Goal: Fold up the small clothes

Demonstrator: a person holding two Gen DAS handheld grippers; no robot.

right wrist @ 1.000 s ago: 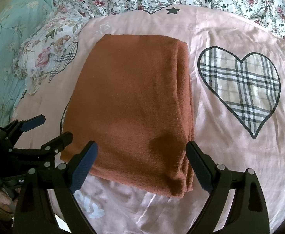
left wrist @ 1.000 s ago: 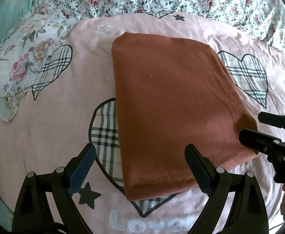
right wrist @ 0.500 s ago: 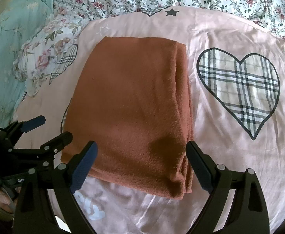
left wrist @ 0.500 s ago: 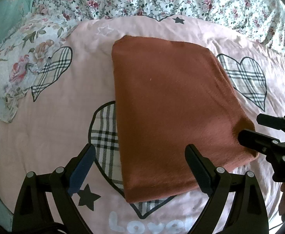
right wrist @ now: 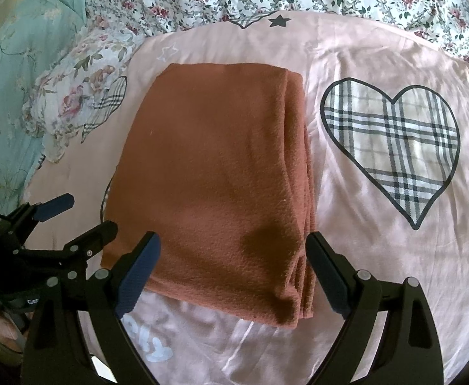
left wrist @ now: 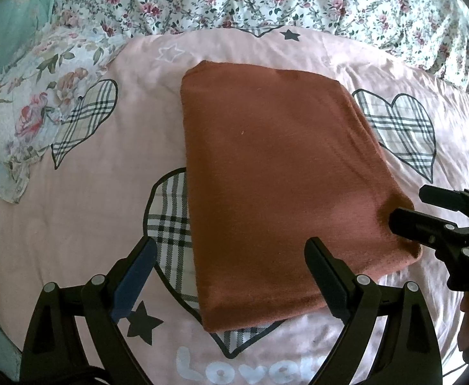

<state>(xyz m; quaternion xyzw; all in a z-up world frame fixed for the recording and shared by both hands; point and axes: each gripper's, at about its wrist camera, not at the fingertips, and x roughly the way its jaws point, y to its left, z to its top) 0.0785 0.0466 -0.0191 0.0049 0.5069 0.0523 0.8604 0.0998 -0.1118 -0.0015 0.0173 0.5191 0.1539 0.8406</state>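
Folded brown cloth (left wrist: 276,192) lies flat on the pink bedsheet (left wrist: 83,199), long axis running away from me. Its near edge sits ahead of both grippers. Left gripper (left wrist: 231,276) spread wide, holding nothing. Right gripper (right wrist: 234,272) likewise wide, empty, straddling the near right corner, layered edges there.

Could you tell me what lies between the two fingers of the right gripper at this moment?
In the right wrist view, the near edge of the folded rust-brown cloth lies between the open right gripper fingers, resting on the pink bedsheet.
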